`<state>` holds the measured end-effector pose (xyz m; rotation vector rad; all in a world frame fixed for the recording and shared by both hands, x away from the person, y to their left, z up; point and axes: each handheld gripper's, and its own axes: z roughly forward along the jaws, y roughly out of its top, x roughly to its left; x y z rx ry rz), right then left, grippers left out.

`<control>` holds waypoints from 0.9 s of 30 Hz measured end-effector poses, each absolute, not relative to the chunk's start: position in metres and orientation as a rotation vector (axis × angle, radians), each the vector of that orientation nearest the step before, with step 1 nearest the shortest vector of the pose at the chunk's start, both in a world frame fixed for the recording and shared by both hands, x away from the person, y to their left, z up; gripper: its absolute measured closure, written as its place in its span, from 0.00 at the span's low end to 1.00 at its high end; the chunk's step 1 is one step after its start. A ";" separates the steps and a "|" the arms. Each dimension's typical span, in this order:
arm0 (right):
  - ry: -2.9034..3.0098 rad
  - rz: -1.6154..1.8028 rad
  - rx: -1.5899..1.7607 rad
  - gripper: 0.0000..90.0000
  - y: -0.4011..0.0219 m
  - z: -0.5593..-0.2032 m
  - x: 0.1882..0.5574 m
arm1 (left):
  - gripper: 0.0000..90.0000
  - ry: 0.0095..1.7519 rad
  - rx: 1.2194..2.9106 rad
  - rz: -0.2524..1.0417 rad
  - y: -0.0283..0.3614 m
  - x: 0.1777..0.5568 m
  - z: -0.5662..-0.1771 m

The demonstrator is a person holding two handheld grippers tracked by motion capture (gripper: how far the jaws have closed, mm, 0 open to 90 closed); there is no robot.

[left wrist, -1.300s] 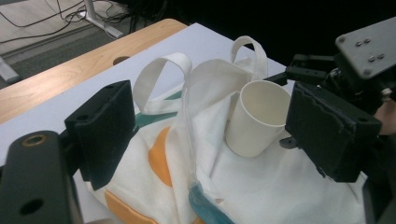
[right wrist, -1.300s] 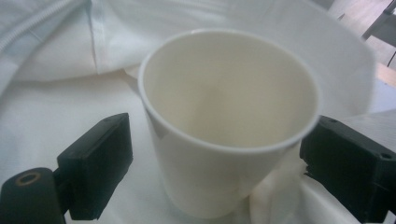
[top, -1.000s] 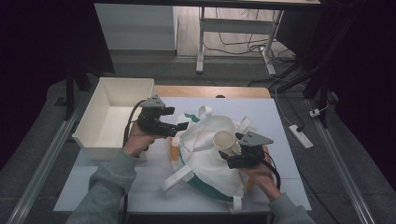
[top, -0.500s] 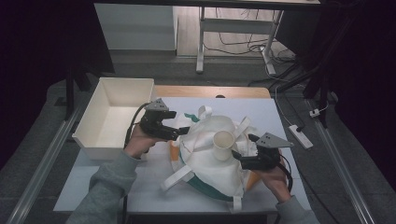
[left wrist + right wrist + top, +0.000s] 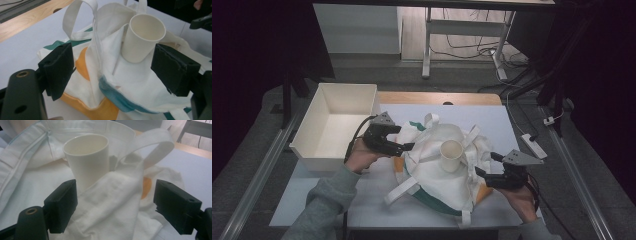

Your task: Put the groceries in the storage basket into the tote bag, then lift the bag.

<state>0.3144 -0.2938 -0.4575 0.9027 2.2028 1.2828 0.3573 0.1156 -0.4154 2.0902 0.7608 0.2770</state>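
**Cup standing on the bag, both grippers wide**

At nine o'clock on the table (image 5: 362, 200) sits the white box (image 5: 309, 145), empty as far as the high view lets me judge. Next comes the left gripper (image 5: 404, 148), jaws spread, nothing between the pads; its own view shows the bag (image 5: 130, 85) edge and the strap (image 5: 96, 32) lying between them, not pinched. At centre the cup (image 5: 451, 155) stands upright on the crumpled bag (image 5: 437, 175), mouth up. At three o'clock the right gripper (image 5: 482, 174) has just eased its jaws in slightly; they remain apart, with a fold of bag cloth between them and the cup (image 5: 87, 160) just beyond.

The likely step is taking the cup. Approach level at mid-wall, keep cloth and straps out of the pads, and squeeze gently, since the thin wall may buckle and the soft footing may tip it.
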 end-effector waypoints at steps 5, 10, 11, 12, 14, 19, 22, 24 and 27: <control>2.206 1.279 0.898 0.22 -0.294 -0.457 0.315 | 0.22 0.743 2.118 0.288 0.111 0.354 -0.416; 2.208 1.280 0.890 0.22 -0.295 -0.457 0.314 | 0.22 0.746 2.130 0.269 0.109 0.353 -0.418; 2.208 1.278 0.890 0.23 -0.295 -0.457 0.314 | 0.22 0.745 2.131 0.265 0.108 0.353 -0.418; 2.209 1.278 0.887 0.23 -0.295 -0.456 0.315 | 0.22 0.743 2.134 0.261 0.107 0.353 -0.419; 2.210 1.273 0.886 0.23 -0.295 -0.456 0.315 | 0.22 0.744 2.140 0.248 0.106 0.354 -0.420; 2.222 1.267 0.876 0.23 -0.292 -0.456 0.315 | 0.22 0.742 2.163 0.231 0.100 0.356 -0.425; 2.237 1.256 0.859 0.23 -0.289 -0.457 0.314 | 0.22 0.739 2.176 0.225 0.096 0.356 -0.427; 2.238 1.250 0.853 0.23 -0.288 -0.457 0.313 | 0.22 0.744 2.184 0.221 0.093 0.357 -0.429; 2.235 1.253 0.849 0.23 -0.288 -0.456 0.313 | 0.24 0.759 2.200 0.212 0.089 0.358 -0.434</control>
